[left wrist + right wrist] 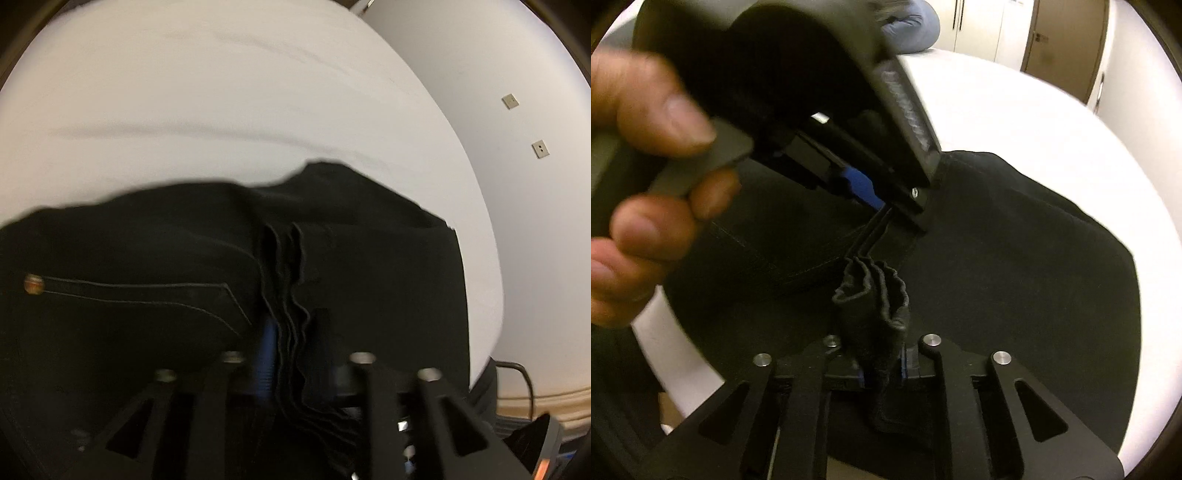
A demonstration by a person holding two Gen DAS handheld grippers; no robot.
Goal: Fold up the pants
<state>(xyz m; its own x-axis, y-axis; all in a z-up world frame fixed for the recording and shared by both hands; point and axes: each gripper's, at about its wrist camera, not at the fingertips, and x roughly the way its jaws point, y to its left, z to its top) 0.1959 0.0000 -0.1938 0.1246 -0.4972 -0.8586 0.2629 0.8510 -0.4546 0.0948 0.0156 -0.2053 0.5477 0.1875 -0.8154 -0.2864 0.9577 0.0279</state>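
Note:
Black pants (166, 266) lie on a white table (221, 92). A stitched pocket seam with a brass rivet (34, 284) shows at the left. My left gripper (291, 354) is shut on a stack of layered pant edges. In the right wrist view the pants (1015, 266) spread over the table (1015, 110), and my right gripper (882, 369) is shut on a bunched fold of the same fabric. The left gripper (882, 210), held by a hand (646, 155), pinches the fabric just beyond it.
A grey wall with two small outlets (540, 148) stands right of the table. A blue-grey bundle (912, 26) sits at the table's far edge, with wooden cabinet doors (1067, 44) behind. The table's near edge (676, 350) curves at lower left.

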